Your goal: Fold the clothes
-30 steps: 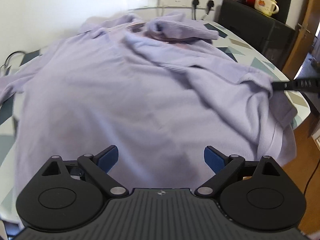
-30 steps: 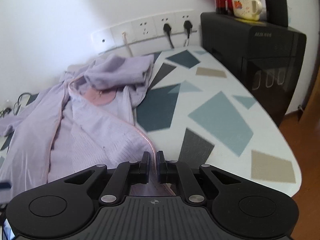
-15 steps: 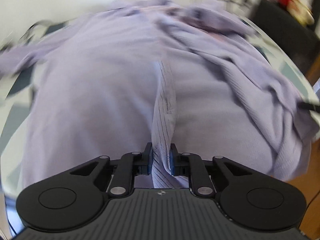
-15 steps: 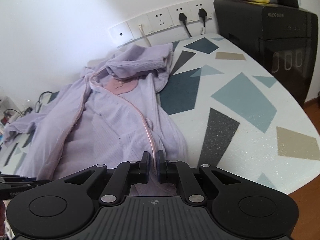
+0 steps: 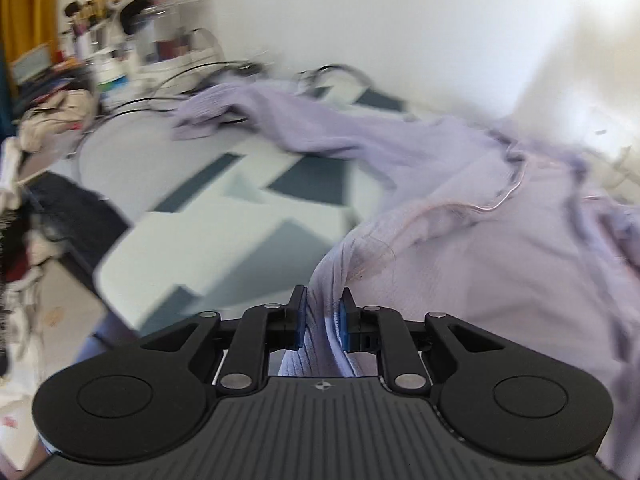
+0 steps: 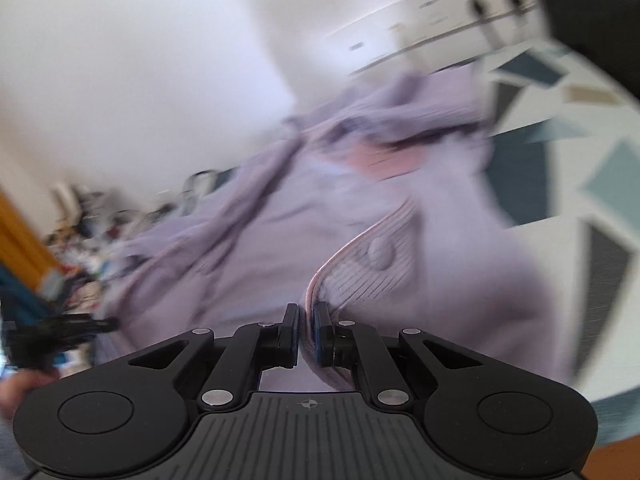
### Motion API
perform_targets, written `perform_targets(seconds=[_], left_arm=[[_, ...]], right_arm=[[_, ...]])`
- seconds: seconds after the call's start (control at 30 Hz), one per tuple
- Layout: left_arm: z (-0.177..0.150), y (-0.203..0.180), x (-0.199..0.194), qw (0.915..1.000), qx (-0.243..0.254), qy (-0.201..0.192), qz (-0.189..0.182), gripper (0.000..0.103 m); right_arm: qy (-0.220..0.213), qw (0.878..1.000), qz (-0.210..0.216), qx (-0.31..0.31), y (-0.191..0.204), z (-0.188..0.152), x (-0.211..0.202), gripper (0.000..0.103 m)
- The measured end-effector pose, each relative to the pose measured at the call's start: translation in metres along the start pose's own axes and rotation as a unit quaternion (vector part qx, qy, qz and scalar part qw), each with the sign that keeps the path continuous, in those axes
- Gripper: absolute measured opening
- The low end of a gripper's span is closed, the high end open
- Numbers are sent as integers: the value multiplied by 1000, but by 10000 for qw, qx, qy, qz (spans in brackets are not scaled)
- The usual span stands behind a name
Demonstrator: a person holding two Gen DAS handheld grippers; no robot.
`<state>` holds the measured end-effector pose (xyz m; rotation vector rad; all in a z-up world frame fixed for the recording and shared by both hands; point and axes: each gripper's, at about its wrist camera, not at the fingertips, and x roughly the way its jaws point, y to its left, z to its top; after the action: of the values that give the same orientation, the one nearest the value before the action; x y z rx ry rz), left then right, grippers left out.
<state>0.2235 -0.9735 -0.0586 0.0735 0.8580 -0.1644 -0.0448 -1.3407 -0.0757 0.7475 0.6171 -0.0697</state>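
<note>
**Cardigan gripped at two edges, folding barely begun**

Fabric fills both pairs of jaws. The left hand-held gripper [image 5: 322,322] is clenched on a bunched ribbed edge of the lilac cardigan [image 5: 500,264], its blue pads pressing a thick roll of cloth at the lower middle of the left wrist view. The right hand-held gripper [image 6: 306,330] is clamped nearly flat on the pink-piped front placket [image 6: 360,248], just below a lilac button [image 6: 380,252].

As to progress, I judge the task to be at its very start. The garment lies open and rumpled on the desk [image 5: 208,224], front panels apart, one sleeve [image 5: 248,116] trailing toward the upper left of the left wrist view. No neat fold shows anywhere; both sleeves, the body fold and the final squaring all seem left to do. Both views are smeared by motion, so finer creases cannot be read.

Around it: the patterned desk top with dark and teal shapes is bare at the right of the right wrist view. Black cables [image 5: 168,92] lie at the desk's far edge beside the sleeve cuff and could snag it. Cluttered bottles and boxes [image 5: 120,40] crowd the upper left. Wall sockets with plugs [image 6: 492,4] sit at the upper right, next to a dark appliance [image 6: 592,20].
</note>
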Motion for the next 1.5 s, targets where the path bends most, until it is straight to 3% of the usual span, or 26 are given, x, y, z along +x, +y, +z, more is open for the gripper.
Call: perform_targets(seconds=[0.03,0.13,0.17,0.23,0.3,0.37,0.43,0.5,0.53,0.6,0.7,0.83,0.9,0.97,1.1,1.2,1.3,1.37,1.5], left_arm=[[0,4,7,9999,79,91,97,26],[-9,3,11,9990,329,151,272,73],[-12,3,12,9985,409,168,321,75],[-18,5,3,9990,441,75,30,75],[-25,9,-6,9976,305,155,-602,75],[-37,13,-17,9901,219,175,-1378,76],[-56,8,-29,9727,760,125,-2189,83],[-81,-5,-40,9507,1742,134,-2563,86],[-92,-11,-41,9401,2102,256,-2670,86],[-111,-18,-36,9258,2327,703,-2895,86],[-133,-19,-22,9156,1708,1457,-3336,86],[-154,-19,6,9066,473,2094,-3634,86],[-163,-21,20,8985,-50,2330,-3720,83],[-169,-22,29,8917,-417,2328,-3859,83],[-177,-24,43,8844,-1156,2150,-3979,83],[-185,-24,47,8725,-1729,1961,-4129,79],[-192,-32,51,8693,-1865,1979,-4127,43],[-194,-29,49,8725,-1980,1817,-4080,16],[-195,-18,35,8804,-2166,1341,-4000,9]], right_arm=[[94,9999,123,-21,8,0,9,7],[377,9983,166,-403,38,-3,36,7],[470,9973,182,-537,48,-4,45,7],[685,9948,371,-658,65,-8,62,6],[895,9912,476,-851,81,-15,74,7],[1107,9880,250,-1048,92,-25,89,9],[1180,9876,32,-1034,95,-32,100,27],[1111,9906,-5,-801,92,-36,103,38],[1122,9915,42,-659,88,-35,102,41],[1088,9923,121,-583,87,-33,95,41],[828,9943,13,-671,83,-29,73,43],[602,9966,-365,-420,58,-30,43,43],[583,9961,-603,-265,43,-34,29,43],[628,9943,-854,-134,29,-39,20,43],[645,9913,-1134,-197,18,-46,4,44],[706,9891,-1209,-458,22,-46,1,44],[714,9872,-1208,-761,28,-42,0,43],[675,9858,-1236,-913,33,-37,3,43],[720,9825,-1347,-1069,37,-29,7,44]])
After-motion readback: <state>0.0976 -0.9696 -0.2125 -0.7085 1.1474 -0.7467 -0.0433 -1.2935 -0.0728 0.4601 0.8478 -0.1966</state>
